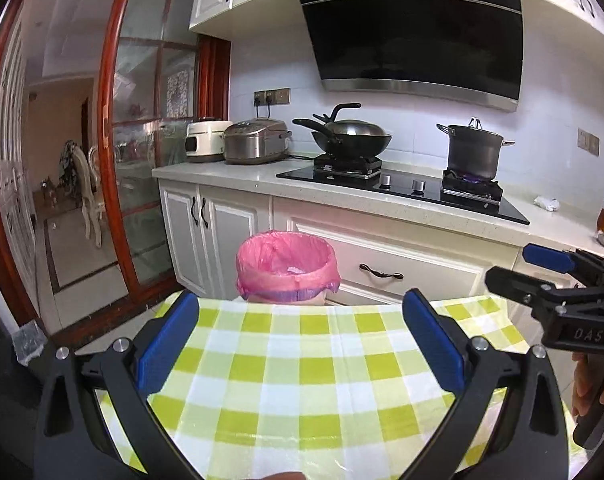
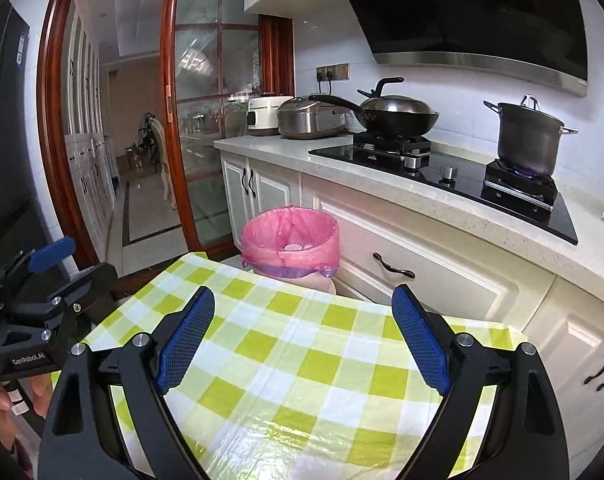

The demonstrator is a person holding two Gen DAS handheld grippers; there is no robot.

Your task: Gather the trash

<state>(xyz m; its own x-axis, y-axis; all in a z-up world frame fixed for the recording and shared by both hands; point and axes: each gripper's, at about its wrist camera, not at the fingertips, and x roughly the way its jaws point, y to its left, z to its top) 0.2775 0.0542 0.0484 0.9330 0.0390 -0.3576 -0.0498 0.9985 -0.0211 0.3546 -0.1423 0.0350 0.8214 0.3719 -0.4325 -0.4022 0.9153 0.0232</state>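
The round trash bin (image 1: pixel 287 268) wears a crinkly pink bag, white scraps inside. Left gripper (image 1: pixel 299 336) and right gripper (image 2: pixel 302 336) gape wide, holding nothing, over the shiny checked tablecloth (image 1: pixel 302 380).

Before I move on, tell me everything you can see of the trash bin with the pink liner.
The trash bin stands upright on the floor, just past the far edge of the checked tablecloth and in front of the white cabinet drawers. A thin pink plastic bag lines it, folded over the rim, with a purple band below the fold. The pale body shows only as a sliver beneath. Its mouth is open; something small and white lies inside. Neither gripper touches it.
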